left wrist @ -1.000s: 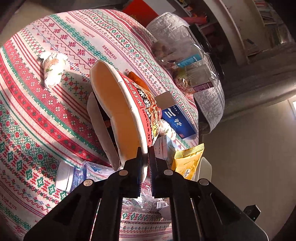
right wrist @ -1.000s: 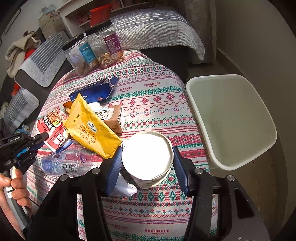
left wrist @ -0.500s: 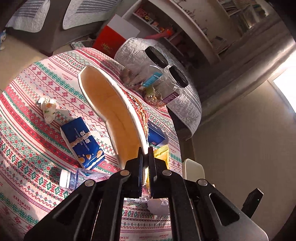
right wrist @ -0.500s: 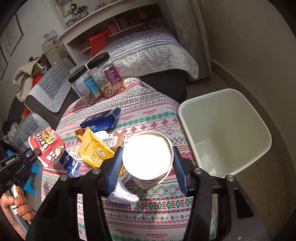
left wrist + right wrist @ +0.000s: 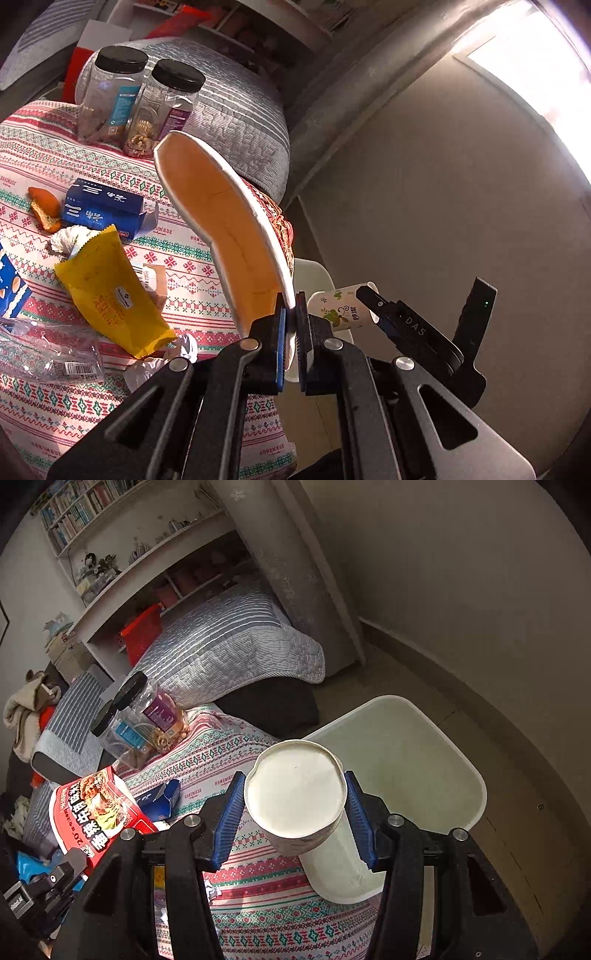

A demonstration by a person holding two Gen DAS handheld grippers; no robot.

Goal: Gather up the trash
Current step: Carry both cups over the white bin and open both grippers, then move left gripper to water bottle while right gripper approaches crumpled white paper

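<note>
A table covered with a red, green and white patterned tablecloth [image 5: 177, 266] stands beside a grey quilted sofa. Nearest, the left gripper [image 5: 291, 317] is clamped on the rim of an empty instant noodle bowl [image 5: 225, 229], held tilted above the table. The right gripper [image 5: 295, 801] squeezes a paper cup [image 5: 295, 794] at the table's edge, just before a white trash bin [image 5: 402, 753]. Farther off lie a yellow wrapper [image 5: 110, 291], a blue box [image 5: 103, 210] and two black-lidded jars [image 5: 136, 103].
</note>
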